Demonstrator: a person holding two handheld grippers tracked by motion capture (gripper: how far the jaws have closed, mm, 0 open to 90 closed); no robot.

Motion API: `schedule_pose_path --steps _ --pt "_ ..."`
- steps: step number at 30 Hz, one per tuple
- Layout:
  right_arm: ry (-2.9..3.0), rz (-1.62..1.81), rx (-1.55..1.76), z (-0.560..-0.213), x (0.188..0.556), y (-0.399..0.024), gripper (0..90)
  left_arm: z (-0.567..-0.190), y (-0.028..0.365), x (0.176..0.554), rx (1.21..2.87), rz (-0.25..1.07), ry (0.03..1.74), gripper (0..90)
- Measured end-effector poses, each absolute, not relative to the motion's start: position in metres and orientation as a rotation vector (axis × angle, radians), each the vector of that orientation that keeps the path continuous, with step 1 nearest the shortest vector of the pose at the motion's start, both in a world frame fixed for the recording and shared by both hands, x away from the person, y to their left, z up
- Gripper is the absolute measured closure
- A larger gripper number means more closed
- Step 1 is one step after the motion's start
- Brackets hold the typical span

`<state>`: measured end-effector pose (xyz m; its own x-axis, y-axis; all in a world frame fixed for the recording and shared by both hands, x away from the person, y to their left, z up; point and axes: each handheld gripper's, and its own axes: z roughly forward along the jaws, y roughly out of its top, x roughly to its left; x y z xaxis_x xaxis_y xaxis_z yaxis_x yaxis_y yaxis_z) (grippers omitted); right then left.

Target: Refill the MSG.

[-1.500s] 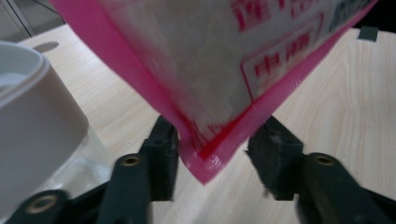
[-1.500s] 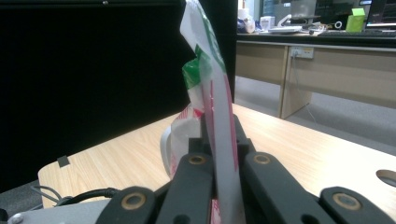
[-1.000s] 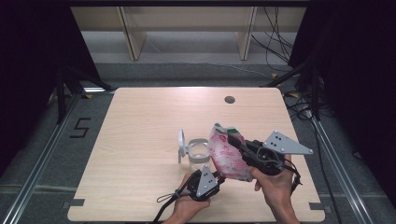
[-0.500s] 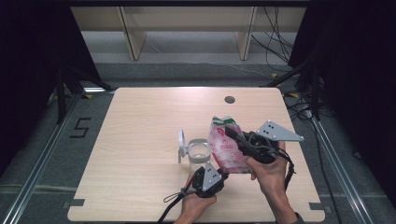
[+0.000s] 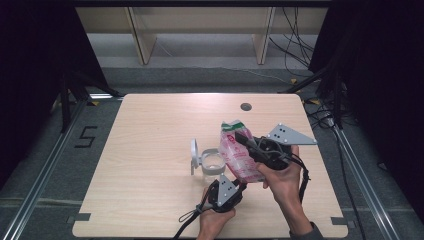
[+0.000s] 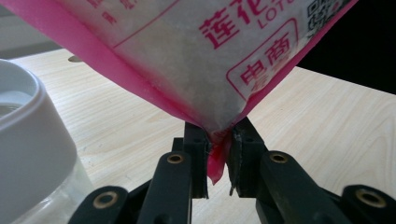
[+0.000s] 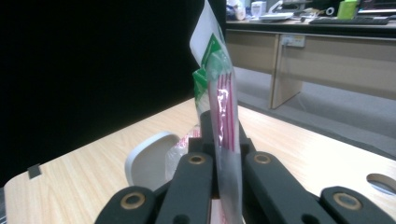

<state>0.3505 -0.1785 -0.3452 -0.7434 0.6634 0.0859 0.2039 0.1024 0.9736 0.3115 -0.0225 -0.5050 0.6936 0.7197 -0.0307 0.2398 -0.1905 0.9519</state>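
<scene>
I hold a pink-and-clear plastic bag up off the worktop between my two tongs. My right tongs are clenched on the bag near its top, just under the white-and-green sealed end; in the right gripper view the bag stands upright and edge-on between the jaws, which pinch it flat. My left tongs grasp the bag's bottom corner from below; in the left gripper view that pink corner is squeezed between the two black jaws, and the rest of the bag fans out above them, its red printing plain to read.

From the high view the bag leans, its top toward the far side of the worktop and its bottom toward me, hanging between my hands right of the worktop's middle. Just beside it on the left stands a clear jar with a white rim, open, its white lid hinged up on the jar's left side. The jar sits on the worktop and I cannot tell whether the bag touches it. In the left gripper view the jar's white rim looms close at the left, lower than the bag. A small dark hole marks the worktop near its far edge.
</scene>
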Motion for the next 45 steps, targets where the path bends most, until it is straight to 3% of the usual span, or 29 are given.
schedule_pose_path --steps 45 --pt "2.159 1.475 0.835 -0.347 0.373 -0.141 90.0 -0.514 -0.038 0.318 1.670 0.471 0.800 79.1"
